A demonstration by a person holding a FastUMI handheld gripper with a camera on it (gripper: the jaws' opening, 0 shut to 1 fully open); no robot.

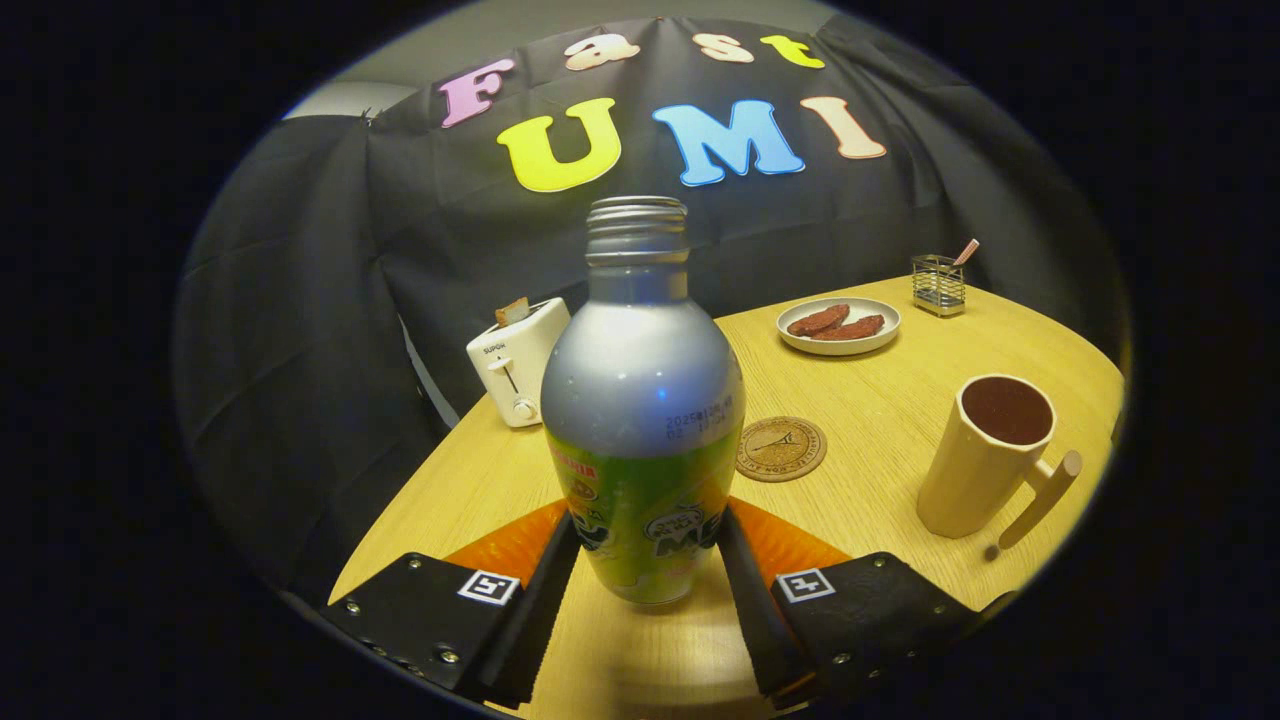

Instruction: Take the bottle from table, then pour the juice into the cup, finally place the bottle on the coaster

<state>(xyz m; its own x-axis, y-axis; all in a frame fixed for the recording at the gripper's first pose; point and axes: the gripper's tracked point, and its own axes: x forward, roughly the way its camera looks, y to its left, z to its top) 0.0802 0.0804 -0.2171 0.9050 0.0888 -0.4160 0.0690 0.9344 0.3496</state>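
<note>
So the gripper [645,570] is clamped on the bottle [640,400], both fingers pressing its lower sides, and the bottle looks lifted a bit off the wooden surface [880,420] with its shadow underneath. Cap's off, threaded neck showing, and it's upright. Just beyond it to the right sits the round cork coaster [781,448], and further right, nearer, is the cream cup [985,455] with a wooden handle. Far back there's a plate of food [838,325], a wire holder [938,284], and a white toaster [517,360] on the left.
</note>
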